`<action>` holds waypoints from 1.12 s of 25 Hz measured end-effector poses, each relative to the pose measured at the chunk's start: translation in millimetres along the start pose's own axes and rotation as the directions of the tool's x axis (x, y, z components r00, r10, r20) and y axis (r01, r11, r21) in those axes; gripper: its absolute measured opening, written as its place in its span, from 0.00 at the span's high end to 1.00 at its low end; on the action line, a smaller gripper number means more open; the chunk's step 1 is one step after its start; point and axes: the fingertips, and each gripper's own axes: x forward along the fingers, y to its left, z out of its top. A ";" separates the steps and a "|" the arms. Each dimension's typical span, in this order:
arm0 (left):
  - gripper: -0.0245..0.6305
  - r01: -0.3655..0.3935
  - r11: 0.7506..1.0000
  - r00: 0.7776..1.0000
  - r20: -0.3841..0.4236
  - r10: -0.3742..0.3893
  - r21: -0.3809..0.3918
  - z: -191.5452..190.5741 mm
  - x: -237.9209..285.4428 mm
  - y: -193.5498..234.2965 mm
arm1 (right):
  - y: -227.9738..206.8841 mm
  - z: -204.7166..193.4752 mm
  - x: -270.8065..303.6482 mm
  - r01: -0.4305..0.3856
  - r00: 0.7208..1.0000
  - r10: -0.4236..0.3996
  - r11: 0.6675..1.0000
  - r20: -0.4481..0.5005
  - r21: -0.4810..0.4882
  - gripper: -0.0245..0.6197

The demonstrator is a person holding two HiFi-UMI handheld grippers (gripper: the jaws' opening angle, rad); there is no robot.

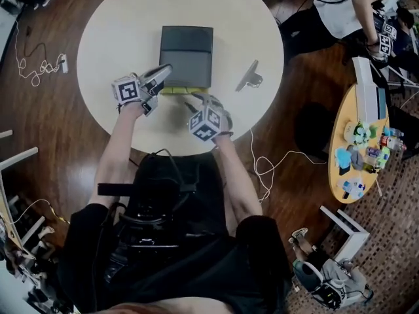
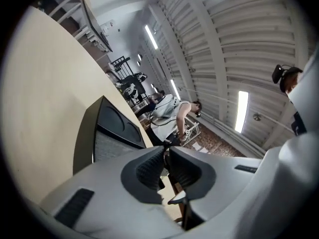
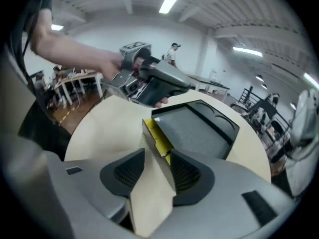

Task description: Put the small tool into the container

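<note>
1. Right gripper, nearest the person and tilted down at the table; its jaws stand wide apart; the near corner of the container's yellow-lined front edge runs up between them, and the pads do not press on it.
2. Left gripper, just beyond and to the left; jaws drawn together to a thin slit at the tips, with nothing between them; in the head view its tips lie at the container's front-left corner; whether they touch it cannot be told.
3. Container, a dark grey rectangular box at the middle of the round cream table; its top carries a textured panel with two rounded recesses at the far end.
4. Small tool, a silvery metal piece lying flat on the table to the right of the container, apart from it and from both grippers; it is outside the container.
5. Yellow side table, well off to the right on the dark wood floor, carrying small coloured objects.
6. Second person, at the far right beyond the table.
</note>
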 end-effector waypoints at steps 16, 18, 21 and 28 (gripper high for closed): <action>0.93 -0.062 0.991 0.991 -0.125 0.047 -0.120 -18.5 37.5 38.7 | 24.5 -38.1 62.9 -0.128 0.955 -0.029 0.857 -0.296 -0.499 0.88; 0.93 -0.066 0.990 0.991 -0.125 0.051 -0.121 -17.4 36.6 40.4 | 36.5 -42.3 58.0 -0.142 0.954 -0.016 0.856 -0.301 -0.497 0.89; 0.93 -0.072 0.990 0.991 -0.124 0.057 -0.123 -17.3 34.0 43.6 | 56.8 -50.4 48.2 -0.174 0.949 0.016 0.859 -0.314 -0.481 0.90; 0.93 -0.033 0.987 0.994 -0.107 0.016 -0.156 -15.3 33.9 38.5 | 89.8 -64.0 33.0 -0.214 0.947 0.076 0.874 -0.312 -0.437 0.91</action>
